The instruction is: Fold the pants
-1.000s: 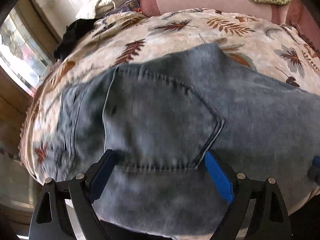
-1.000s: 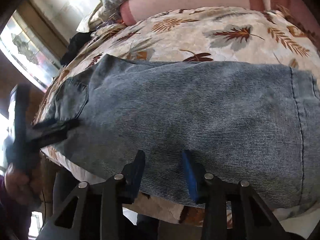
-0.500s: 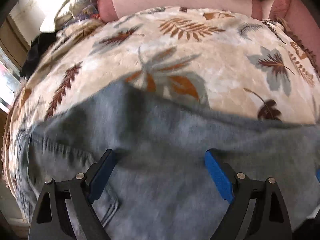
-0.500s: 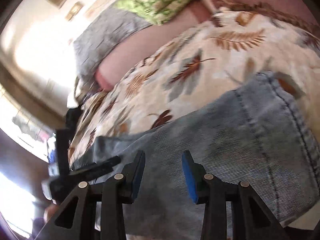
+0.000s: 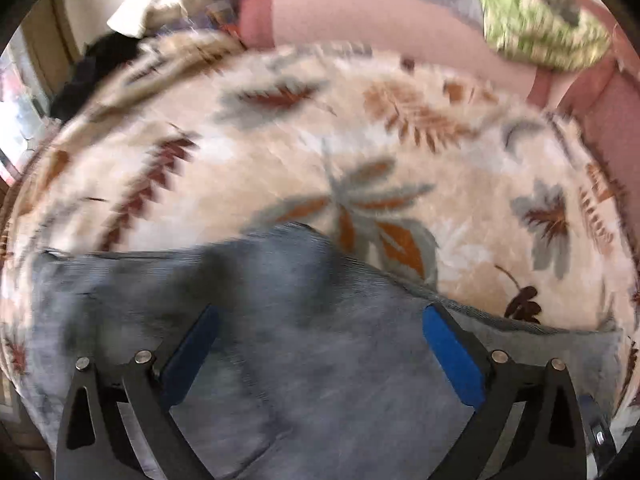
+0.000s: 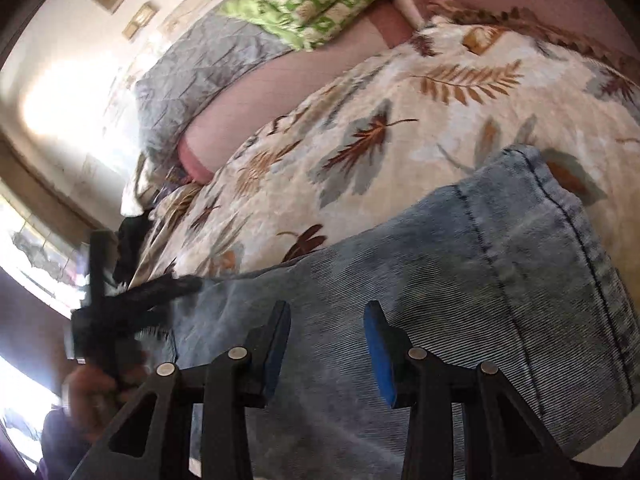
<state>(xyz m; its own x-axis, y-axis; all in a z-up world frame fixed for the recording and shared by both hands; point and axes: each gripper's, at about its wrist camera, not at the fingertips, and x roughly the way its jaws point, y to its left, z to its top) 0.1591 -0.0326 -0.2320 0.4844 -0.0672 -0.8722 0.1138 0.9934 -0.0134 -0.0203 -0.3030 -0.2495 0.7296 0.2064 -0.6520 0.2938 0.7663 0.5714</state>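
Note:
Light blue jeans point(image 5: 280, 264) lie flat on a leaf-patterned blanket point(image 5: 360, 140). My left gripper point(image 5: 320, 312) hangs just above the denim. Its jaws are opening wide and no cloth is pinched between the blue pads point(image 5: 448, 352). In the right wrist view the jeans point(image 6: 460, 272) stretch across the lower half, with a stitched hem point(image 6: 560, 208) at the right. My right gripper point(image 6: 327, 308) hovers over them with a narrow gap and nothing between its fingers. The left gripper point(image 6: 172, 286) shows at the far left over the jeans' other end, held by a hand point(image 6: 92, 392).
The blanket point(image 6: 400, 100) covers a bed with a pink sheet point(image 5: 360, 12) behind it. A green patterned cloth point(image 6: 312, 0) and a grey quilt point(image 6: 200, 68) are piled at the back. A black garment point(image 5: 92, 68) lies at the far left by a bright window point(image 6: 36, 256).
The left view slid off the back pocket to plain denim, and more blanket shows; its jaws spread wider. The right view rolled and tipped up early on, then held still.

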